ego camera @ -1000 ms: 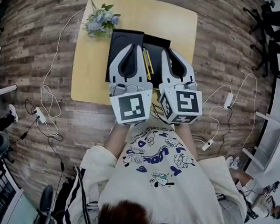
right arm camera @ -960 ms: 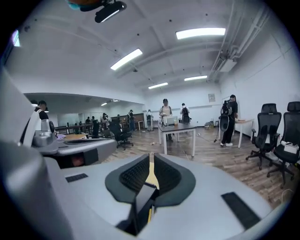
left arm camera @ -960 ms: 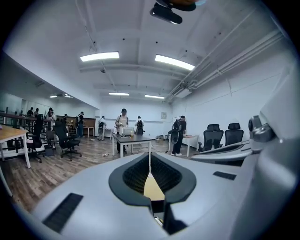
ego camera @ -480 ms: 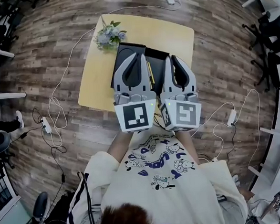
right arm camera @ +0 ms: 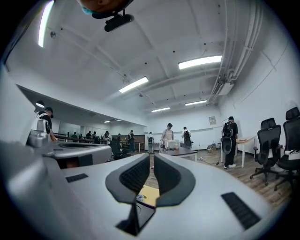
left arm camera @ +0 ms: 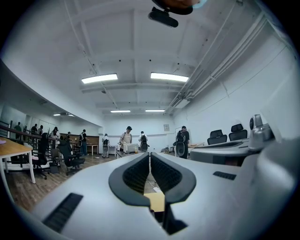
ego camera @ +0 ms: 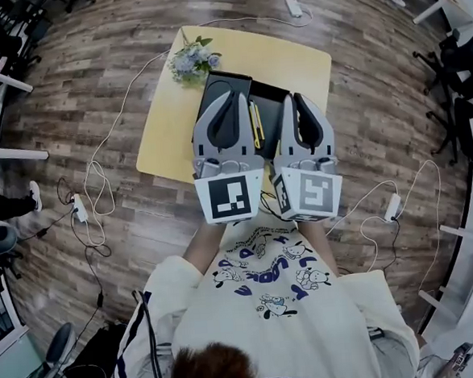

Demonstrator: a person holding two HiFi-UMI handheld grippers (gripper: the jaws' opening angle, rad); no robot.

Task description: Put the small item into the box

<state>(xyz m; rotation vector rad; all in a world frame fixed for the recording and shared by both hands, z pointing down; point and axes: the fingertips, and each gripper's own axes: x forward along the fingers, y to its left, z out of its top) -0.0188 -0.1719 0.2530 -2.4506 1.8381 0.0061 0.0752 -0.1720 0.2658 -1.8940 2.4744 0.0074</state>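
Both grippers are level above the table (ego camera: pixel 164 141), side by side and pointing away from me. Left gripper (ego camera: pixel 231 95): jaws clenched, pads together, nothing between them. Right gripper (ego camera: pixel 294 98): likewise clenched and empty. The table sits skewed in the head view; its near edge runs under the marker cubes and its far edge lies just past the box (ego camera: pixel 217 84). A broad strip of table top lies bare left of the box, with only a narrow margin to its right. The flowers (ego camera: pixel 193 62) take up the far-left corner, just beside the box. Wood floor (ego camera: pixel 77 98) lies all round, with chairs (ego camera: pixel 466 63) well off to the right. The small item (ego camera: pixel 256 124) is a thin yellow stick, seen in the gap between the two grippers, lying on the black surface. Its long axis runs away from me, roughly parallel to the jaws. I cannot tell which end leads, nor whether it lies inside the box proper.
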